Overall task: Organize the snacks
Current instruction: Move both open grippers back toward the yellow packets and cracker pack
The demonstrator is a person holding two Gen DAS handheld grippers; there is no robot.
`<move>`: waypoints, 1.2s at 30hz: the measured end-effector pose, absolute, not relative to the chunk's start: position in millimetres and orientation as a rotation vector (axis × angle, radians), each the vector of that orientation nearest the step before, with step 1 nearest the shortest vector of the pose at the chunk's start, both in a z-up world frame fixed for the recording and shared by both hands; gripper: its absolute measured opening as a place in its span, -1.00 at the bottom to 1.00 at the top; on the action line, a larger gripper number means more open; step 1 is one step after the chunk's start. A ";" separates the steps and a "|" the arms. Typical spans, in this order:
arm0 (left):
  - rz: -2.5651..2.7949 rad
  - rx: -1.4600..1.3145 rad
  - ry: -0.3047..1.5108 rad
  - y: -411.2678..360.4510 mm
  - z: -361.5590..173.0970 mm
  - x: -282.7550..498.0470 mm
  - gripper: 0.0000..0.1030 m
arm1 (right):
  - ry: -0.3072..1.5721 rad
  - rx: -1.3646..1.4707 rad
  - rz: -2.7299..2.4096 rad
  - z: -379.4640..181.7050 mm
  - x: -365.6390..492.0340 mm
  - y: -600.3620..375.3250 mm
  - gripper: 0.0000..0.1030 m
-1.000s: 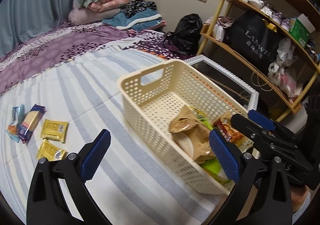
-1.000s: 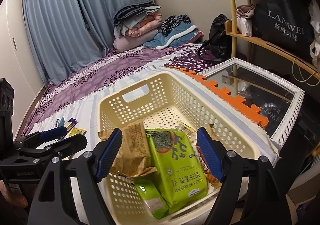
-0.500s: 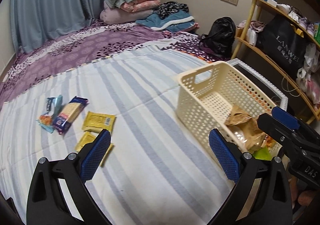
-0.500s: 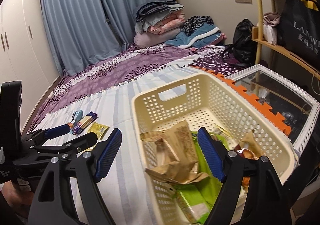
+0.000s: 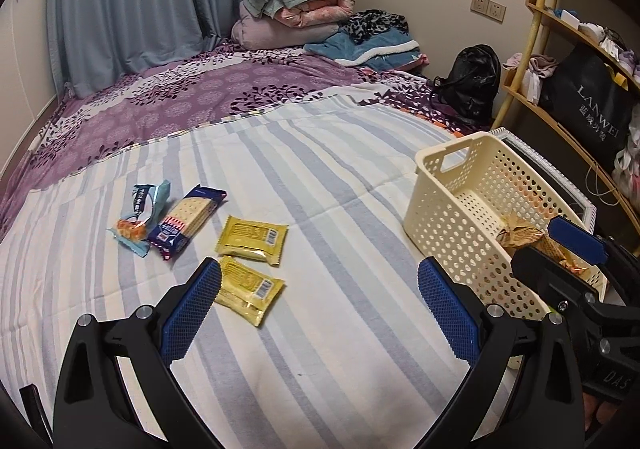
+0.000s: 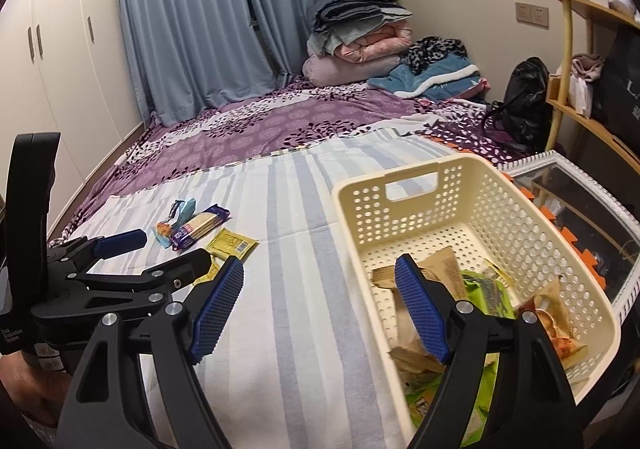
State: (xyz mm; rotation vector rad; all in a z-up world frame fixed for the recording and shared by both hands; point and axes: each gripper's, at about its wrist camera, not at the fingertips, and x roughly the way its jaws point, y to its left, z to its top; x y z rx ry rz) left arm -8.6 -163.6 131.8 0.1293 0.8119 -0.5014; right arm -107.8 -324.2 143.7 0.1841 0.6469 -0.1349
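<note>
Four loose snack packets (image 5: 188,223) lay on the striped bed sheet (image 5: 320,217), well left of the cream basket (image 5: 452,209), which held the rest. Both views had swung left off the basket since a second earlier. The left gripper (image 5: 320,305) and right gripper (image 6: 320,309) stood wide open, holding nothing.

L gripper (image 5: 320,305), black w/ blue textured pads, jaws wide apart, empty, over blue-and-cream striped bedsheet (image 5: 340,349). Two yellow foil snack packets (image 5: 251,239) just ahead, near L pad. Navy cracker pack (image 5: 186,221) beyond. Cream perforated plastic basket (image 5: 460,217) at right w/ brown wrapper (image 5: 516,235) inside; R gripper (image 5: 560,253) beside it.
</note>
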 end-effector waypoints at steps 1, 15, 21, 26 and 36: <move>-0.496 0.128 0.812 -160.6 131.6 -7.4 0.94 | 0.649 0.177 -0.129 143.7 -105.7 -320.7 0.51; -0.432 0.120 0.819 -135.4 127.5 2.3 0.94 | 0.697 0.127 -0.073 130.6 -82.1 -291.1 0.51; -0.406 0.120 0.841 -124.8 119.0 9.7 0.94 | 0.725 0.113 -0.064 120.1 -71.2 -286.3 0.51; -0.352 0.109 0.892 -105.3 100.5 21.9 0.94 | 0.758 0.106 -0.032 108.8 -59.0 -279.8 0.51; -0.224 0.061 0.951 -58.2 75.1 48.1 0.94 | 0.825 0.053 0.092 76.4 -25.6 -246.7 0.51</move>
